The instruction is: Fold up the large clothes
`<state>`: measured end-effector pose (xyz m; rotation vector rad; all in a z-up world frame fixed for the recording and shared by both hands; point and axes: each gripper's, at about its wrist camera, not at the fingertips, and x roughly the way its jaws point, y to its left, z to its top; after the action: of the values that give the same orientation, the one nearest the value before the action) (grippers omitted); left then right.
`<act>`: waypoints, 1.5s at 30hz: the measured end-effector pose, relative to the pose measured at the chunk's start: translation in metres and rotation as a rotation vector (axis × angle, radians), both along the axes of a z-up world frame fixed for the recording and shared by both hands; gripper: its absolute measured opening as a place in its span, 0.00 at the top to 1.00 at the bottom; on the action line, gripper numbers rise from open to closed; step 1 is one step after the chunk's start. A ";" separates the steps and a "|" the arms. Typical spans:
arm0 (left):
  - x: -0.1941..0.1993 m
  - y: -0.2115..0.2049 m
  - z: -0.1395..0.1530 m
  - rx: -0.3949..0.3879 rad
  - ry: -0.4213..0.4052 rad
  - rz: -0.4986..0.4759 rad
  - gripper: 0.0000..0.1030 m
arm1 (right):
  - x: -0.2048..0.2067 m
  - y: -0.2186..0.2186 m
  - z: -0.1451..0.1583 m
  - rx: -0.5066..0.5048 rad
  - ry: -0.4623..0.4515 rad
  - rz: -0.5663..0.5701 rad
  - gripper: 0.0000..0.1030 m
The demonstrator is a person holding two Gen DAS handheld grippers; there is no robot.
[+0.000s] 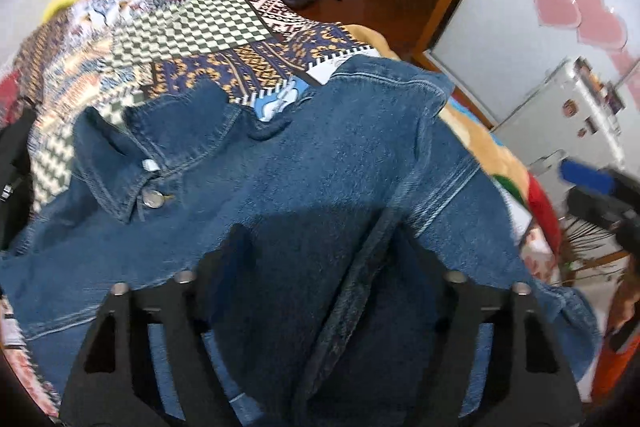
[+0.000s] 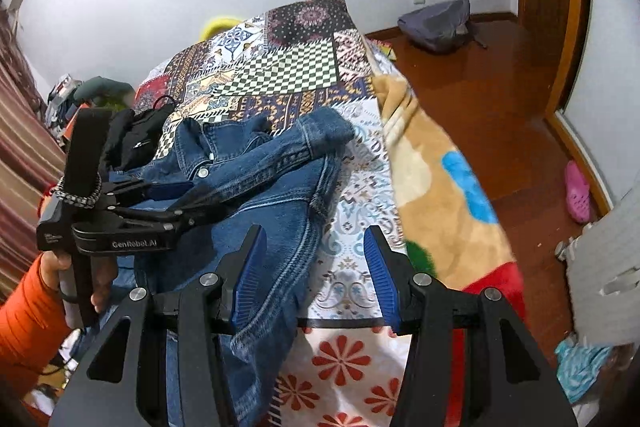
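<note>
Denim jacket (image 2: 248,187) lies rumpled on the patchwork bed (image 2: 280,67), no tidy fold yet, collar button (image 1: 153,197) unfastened; my left gripper (image 2: 188,201) pinches jacket cloth, my right gripper (image 2: 316,271) gapes empty over the hem.

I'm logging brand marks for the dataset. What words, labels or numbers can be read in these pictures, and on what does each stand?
"GenRobot.AI": white print on the side of the left gripper, seen from the right wrist view.
Small white print on the gripper's black body: too small to read.
White mark on the black garment: too small to read.
Pale tag at the denim jacket collar: blurred.
Fridge magnets: no legible text.
</note>
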<state>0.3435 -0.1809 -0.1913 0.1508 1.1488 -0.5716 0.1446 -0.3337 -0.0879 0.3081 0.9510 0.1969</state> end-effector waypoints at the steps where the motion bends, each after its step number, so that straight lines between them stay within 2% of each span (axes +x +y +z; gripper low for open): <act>1: 0.001 0.002 0.002 -0.021 0.016 -0.004 0.63 | 0.002 0.002 -0.002 0.005 0.007 0.001 0.54; 2: 0.002 0.003 0.004 -0.023 0.017 -0.003 0.85 | 0.004 0.004 -0.006 0.012 0.017 0.004 0.54; 3: 0.002 0.006 0.009 -0.019 0.000 0.003 0.89 | 0.006 0.008 -0.011 0.020 0.027 0.011 0.54; 6: 0.003 0.019 0.028 -0.034 -0.069 0.020 0.90 | 0.010 0.018 -0.021 0.020 0.060 0.034 0.54; 10: -0.001 0.052 0.071 -0.050 -0.192 0.080 0.91 | 0.016 0.032 -0.026 -0.005 0.094 0.089 0.54; 13: -0.011 0.083 0.106 -0.067 -0.296 0.125 0.91 | 0.021 0.039 -0.013 -0.028 0.060 0.102 0.54; 16: -0.028 0.109 0.122 -0.068 -0.367 0.166 0.91 | 0.023 0.046 0.001 -0.031 0.001 0.117 0.54; 19: -0.044 0.130 0.113 -0.030 -0.380 0.204 0.90 | 0.028 0.060 -0.003 -0.094 0.007 0.133 0.54; 22: -0.053 0.151 0.076 0.064 -0.345 0.255 0.90 | 0.029 0.071 -0.019 -0.137 0.052 0.167 0.54; 25: -0.055 0.172 0.039 0.144 -0.243 0.311 0.88 | 0.022 0.078 -0.022 -0.200 0.024 0.179 0.54; 26: -0.054 0.183 0.026 0.153 -0.194 0.345 0.87 | 0.020 0.079 -0.021 -0.212 0.021 0.181 0.53; 28: -0.055 0.203 0.008 0.124 -0.116 0.398 0.87 | 0.019 0.078 -0.020 -0.218 0.028 0.174 0.52; 30: -0.057 0.215 0.000 0.105 -0.077 0.419 0.87 | 0.019 0.074 -0.018 -0.200 0.039 0.158 0.52; 33: -0.062 0.215 0.007 0.112 -0.099 0.401 0.83 | 0.021 0.069 -0.013 -0.189 0.052 0.131 0.53; 35: -0.061 0.208 0.020 0.113 -0.143 0.373 0.58 | 0.020 0.068 -0.006 -0.194 0.036 0.111 0.53; 37: -0.059 0.198 0.033 0.097 -0.205 0.336 0.47 | 0.017 0.065 0.002 -0.197 0.010 0.084 0.53; 41: -0.041 0.166 0.049 0.111 -0.265 0.244 0.47 | 0.013 0.057 0.021 -0.180 -0.053 0.039 0.53; 45: -0.019 0.129 0.047 0.128 -0.265 0.150 0.47 | 0.012 0.055 0.031 -0.179 -0.083 0.027 0.53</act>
<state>0.3242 -0.0520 -0.1443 0.2407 0.9296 -0.3338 0.1564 -0.2789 -0.0567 0.1218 0.8846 0.1469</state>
